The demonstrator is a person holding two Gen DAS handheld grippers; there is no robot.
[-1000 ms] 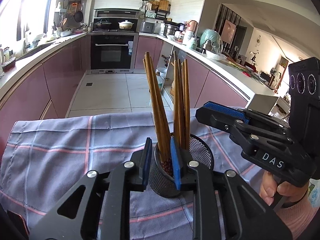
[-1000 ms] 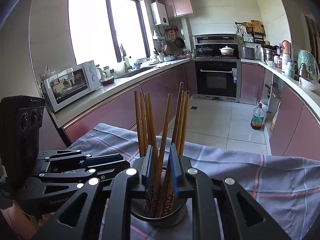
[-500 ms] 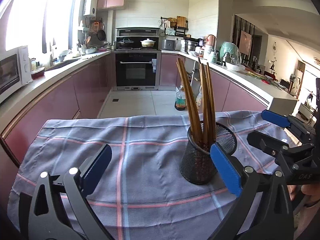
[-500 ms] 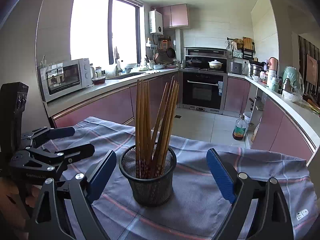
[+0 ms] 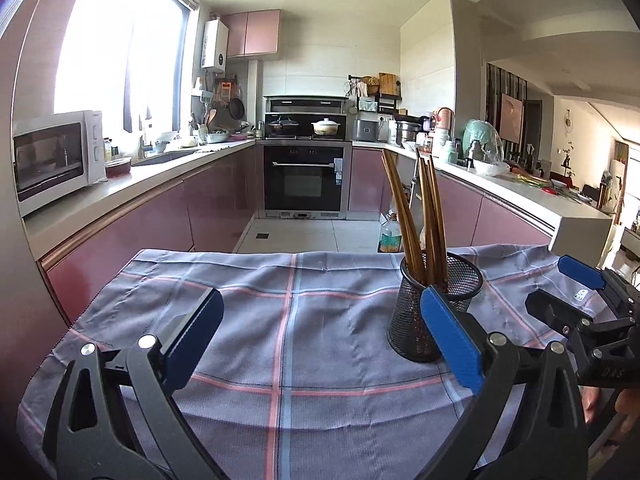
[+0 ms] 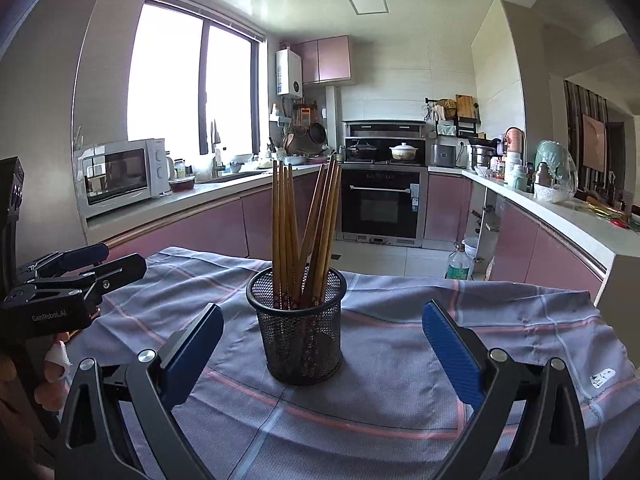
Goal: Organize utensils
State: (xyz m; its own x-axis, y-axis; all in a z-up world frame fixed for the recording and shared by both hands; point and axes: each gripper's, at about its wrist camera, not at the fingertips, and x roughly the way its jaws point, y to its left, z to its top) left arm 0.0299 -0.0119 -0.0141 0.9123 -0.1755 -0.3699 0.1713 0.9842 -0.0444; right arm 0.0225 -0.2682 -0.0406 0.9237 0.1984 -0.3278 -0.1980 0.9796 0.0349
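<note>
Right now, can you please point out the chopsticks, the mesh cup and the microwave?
chopsticks (image 6: 284, 224), right wrist view, on the shafts of the left bundle.
mesh cup (image 6: 300, 340), right wrist view, on the front of its wall.
microwave (image 6: 116, 176), right wrist view, on its glass door.

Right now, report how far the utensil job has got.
Looks done: the chopsticks all stand in the mesh holder on the checked cloth. In hand: nothing; the left gripper has opened, the right gripper has just been opening, and both are empty. Left: no loose utensil shows on the cloth.
</note>
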